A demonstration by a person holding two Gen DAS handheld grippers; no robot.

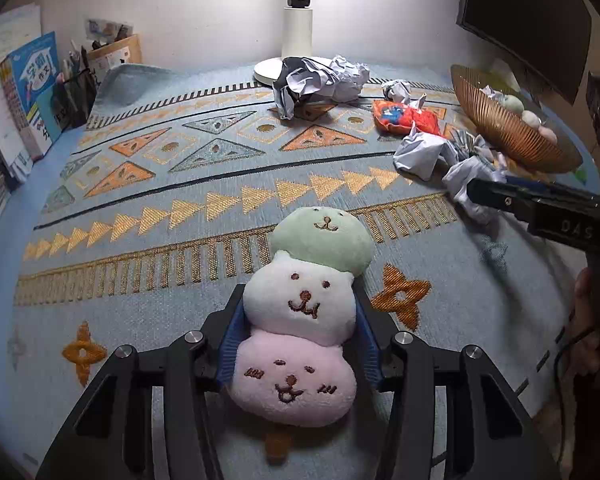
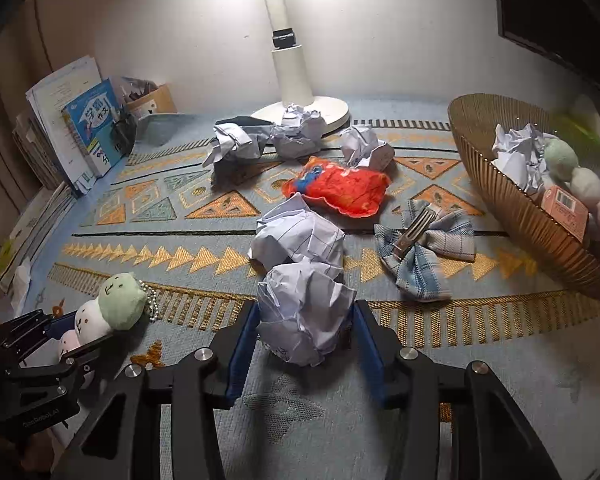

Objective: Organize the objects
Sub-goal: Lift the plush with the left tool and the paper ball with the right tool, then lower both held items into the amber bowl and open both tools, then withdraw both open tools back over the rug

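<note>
"DAS" reads on the right gripper [image 1: 476, 190] only in the left view, where the left gripper [image 1: 300, 344] has its jaws clenched on the three-faced plush [image 1: 304, 320] on the tabletop [image 1: 160, 240], while the right's jaws grasp a crumpled paper ball [image 2: 304, 312], the basket [image 2: 512, 208] partly cut off.

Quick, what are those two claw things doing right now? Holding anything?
Left gripper: jaws closed on the three-ball plush toy.
Right gripper: jaws closed on a crumpled paper ball.
</note>
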